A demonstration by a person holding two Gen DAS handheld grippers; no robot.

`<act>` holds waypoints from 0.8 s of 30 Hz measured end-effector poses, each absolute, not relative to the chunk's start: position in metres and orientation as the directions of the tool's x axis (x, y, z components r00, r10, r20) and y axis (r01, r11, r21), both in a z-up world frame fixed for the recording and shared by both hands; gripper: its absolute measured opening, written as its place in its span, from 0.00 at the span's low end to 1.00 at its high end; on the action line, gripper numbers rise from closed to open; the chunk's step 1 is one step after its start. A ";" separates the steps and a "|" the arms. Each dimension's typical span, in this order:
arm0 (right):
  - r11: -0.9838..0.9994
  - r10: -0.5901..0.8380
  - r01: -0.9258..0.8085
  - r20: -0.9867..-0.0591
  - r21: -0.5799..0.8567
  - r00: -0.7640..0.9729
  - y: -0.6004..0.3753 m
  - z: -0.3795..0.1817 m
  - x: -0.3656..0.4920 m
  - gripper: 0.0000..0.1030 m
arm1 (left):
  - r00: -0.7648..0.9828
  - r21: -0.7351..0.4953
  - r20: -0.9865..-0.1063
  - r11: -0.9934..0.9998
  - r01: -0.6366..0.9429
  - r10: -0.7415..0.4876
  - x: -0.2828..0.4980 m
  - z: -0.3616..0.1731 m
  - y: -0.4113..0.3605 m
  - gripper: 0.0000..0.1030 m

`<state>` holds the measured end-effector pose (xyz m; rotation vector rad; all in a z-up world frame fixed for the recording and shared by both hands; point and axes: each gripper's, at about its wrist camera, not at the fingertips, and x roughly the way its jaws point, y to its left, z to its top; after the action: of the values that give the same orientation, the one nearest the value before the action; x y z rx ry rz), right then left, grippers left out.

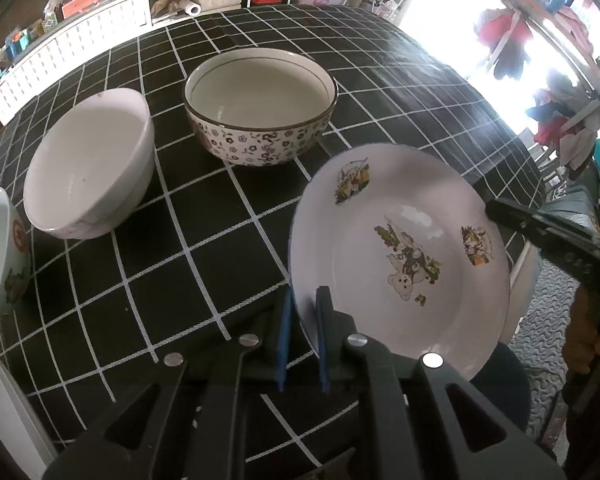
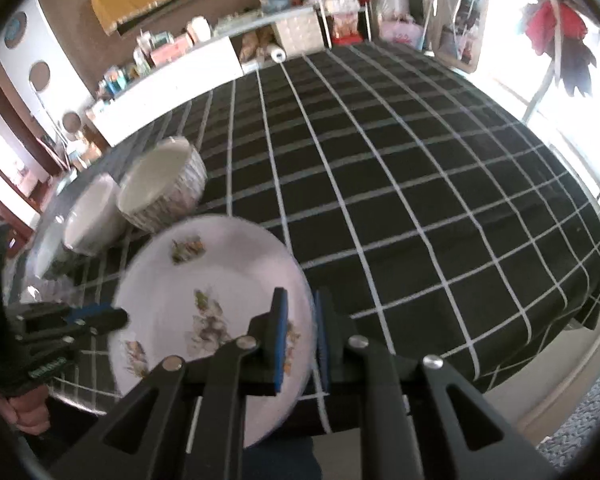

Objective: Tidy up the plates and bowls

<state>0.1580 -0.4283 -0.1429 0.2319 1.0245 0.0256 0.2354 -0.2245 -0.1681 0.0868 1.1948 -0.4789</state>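
Both tools are on the plate [image 1: 400,248] here, and it's up off the desk [image 1: 204,248], tilted, out past the near edge. The left tool [image 1: 303,320] is clenched on the rim, blue pads either side of it. The right tool [image 2: 301,320] pinches the opposite rim the same way.

Ahead on the checked cloth sit the flowered bowl [image 1: 260,108] and the plain white bowl [image 1: 90,164], just beside each other but apart. A third bowl [image 1: 2,256] with a red mark peeks in at far left, its rim chipped, and another white dish [image 1: 4,404] shows at the bottom corner.

The danger? Thin rim grips on glazed ware. If one tool lets go early or the two pull unevenly, the plate could pivot and slip, and it hangs over the floor, not the cloth. A low swing could also clip the flowered bowl.

Writing: the plate carries cartoon bear pictures, no words I can read. The lettering on the left tool's side is too blurred to make out.
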 end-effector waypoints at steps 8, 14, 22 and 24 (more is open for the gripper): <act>0.969 0.150 0.091 -0.844 0.228 0.515 -0.429 -0.151 0.157 0.17 | 0.295 -0.135 -0.915 0.898 0.419 -0.275 0.233 -0.172 -0.233 0.12; 0.978 0.099 0.115 -0.872 0.174 0.479 -0.415 -0.156 0.158 0.17 | 0.302 -0.147 -0.910 0.903 0.404 -0.283 0.233 -0.172 -0.231 0.12; 0.981 0.090 0.111 -0.886 0.156 0.454 -0.395 -0.153 0.157 0.18 | 0.303 -0.143 -0.915 0.917 0.372 -0.266 0.226 -0.173 -0.213 0.12; 0.984 0.084 0.105 -0.892 0.145 0.444 -0.385 -0.153 0.156 0.18 | 0.307 -0.144 -0.916 0.925 0.351 -0.258 0.223 -0.173 -0.204 0.12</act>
<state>0.1562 -0.3853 -0.1528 0.1896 1.1126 -0.0131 0.2229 -0.2035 -0.1730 0.0886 1.1933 -0.4035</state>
